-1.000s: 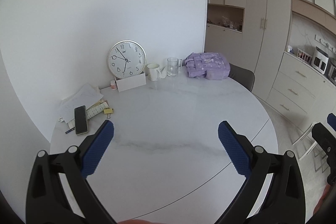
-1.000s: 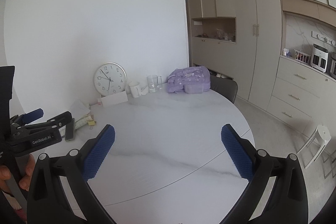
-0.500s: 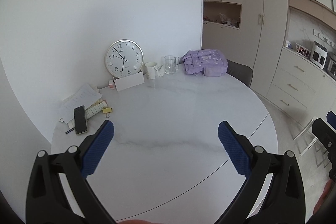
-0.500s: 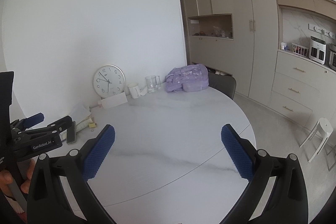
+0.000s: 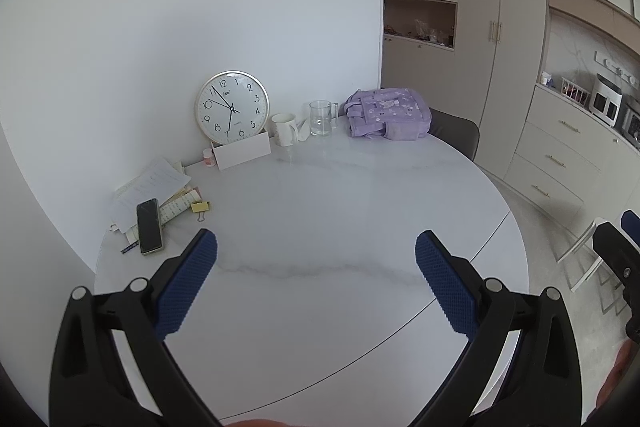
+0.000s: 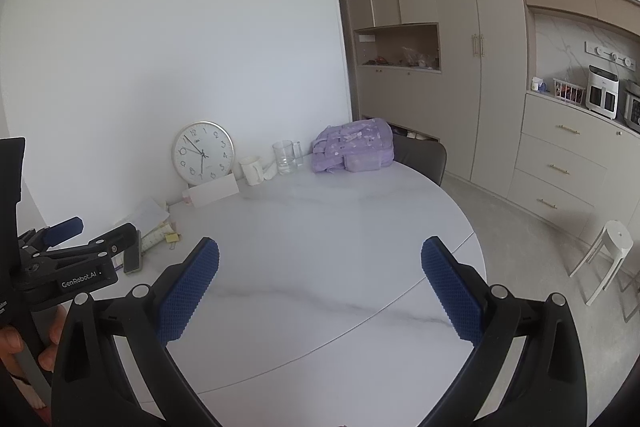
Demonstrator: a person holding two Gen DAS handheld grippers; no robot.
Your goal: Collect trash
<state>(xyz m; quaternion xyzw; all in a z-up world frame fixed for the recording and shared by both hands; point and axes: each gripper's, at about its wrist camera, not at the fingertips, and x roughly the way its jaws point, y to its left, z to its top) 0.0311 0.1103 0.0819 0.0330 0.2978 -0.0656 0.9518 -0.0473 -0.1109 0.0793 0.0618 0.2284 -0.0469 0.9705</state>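
Note:
A round white marble table (image 5: 320, 227) (image 6: 320, 251) fills both views. My left gripper (image 5: 316, 251) is open and empty above its near edge. My right gripper (image 6: 320, 259) is open and empty, held above the table's near right edge. The left gripper also shows at the left of the right wrist view (image 6: 72, 239). A pile of papers (image 5: 152, 183) with a black phone (image 5: 149, 225) and a yellow binder clip (image 5: 201, 207) lies at the table's left. A crumpled white tissue (image 5: 303, 128) lies between the mugs. No other trash is plain to see.
Against the wall stand a clock (image 5: 232, 107), a white card (image 5: 242, 155), a small pink bottle (image 5: 208, 158), a white mug (image 5: 284, 129), a glass mug (image 5: 321, 117) and a purple backpack (image 5: 388, 113). A grey chair (image 5: 456, 135) sits behind the table. Cabinets (image 6: 560, 163) and a white stool (image 6: 608, 259) are at the right.
Both grippers have drawn back and risen a little from the table, so more of the table and room shows. Both jaws stay open.

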